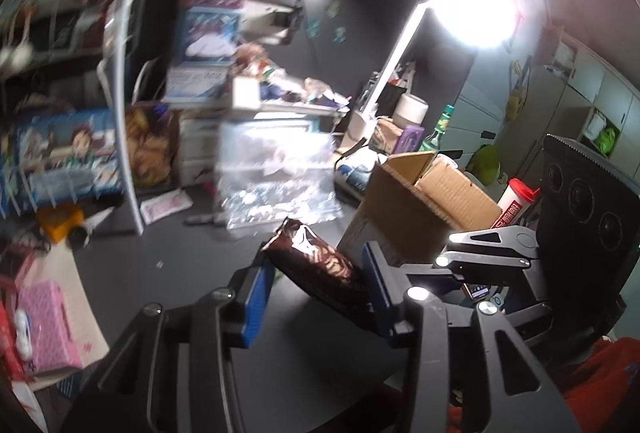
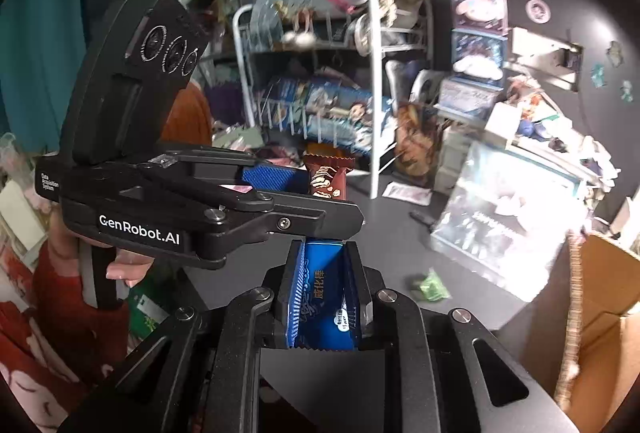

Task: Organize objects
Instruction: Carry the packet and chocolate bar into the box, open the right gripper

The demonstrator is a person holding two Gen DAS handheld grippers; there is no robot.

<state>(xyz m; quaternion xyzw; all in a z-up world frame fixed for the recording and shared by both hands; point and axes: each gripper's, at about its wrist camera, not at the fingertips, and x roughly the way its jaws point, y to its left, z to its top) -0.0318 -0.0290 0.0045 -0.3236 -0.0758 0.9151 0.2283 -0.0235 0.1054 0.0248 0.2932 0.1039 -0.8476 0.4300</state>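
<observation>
My left gripper [image 1: 316, 265] is shut on a brown snack packet [image 1: 320, 261], which slants up between the blue pads above the dark table [image 1: 168, 273]. The right wrist view shows the same brown packet [image 2: 326, 177] sticking out of the left gripper [image 2: 304, 181], held off the table. My right gripper [image 2: 325, 249] is shut on a flat blue snack packet [image 2: 320, 297] clamped upright between its pads. An open cardboard box [image 1: 420, 201] stands just right of the left gripper, and the box [image 2: 600, 313] is at the lower right of the right wrist view.
A white wire rack [image 2: 376, 73] full of boxes stands at the back. A clear plastic bag [image 1: 276, 177] leans mid-table, and a small green wrapper [image 2: 430, 285] lies near it. A green bottle [image 1: 438, 129] and red-lidded cup [image 1: 516, 201] sit behind the box. A pink box [image 1: 44, 321] lies left. A hand [image 2: 124, 269] grips the left handle.
</observation>
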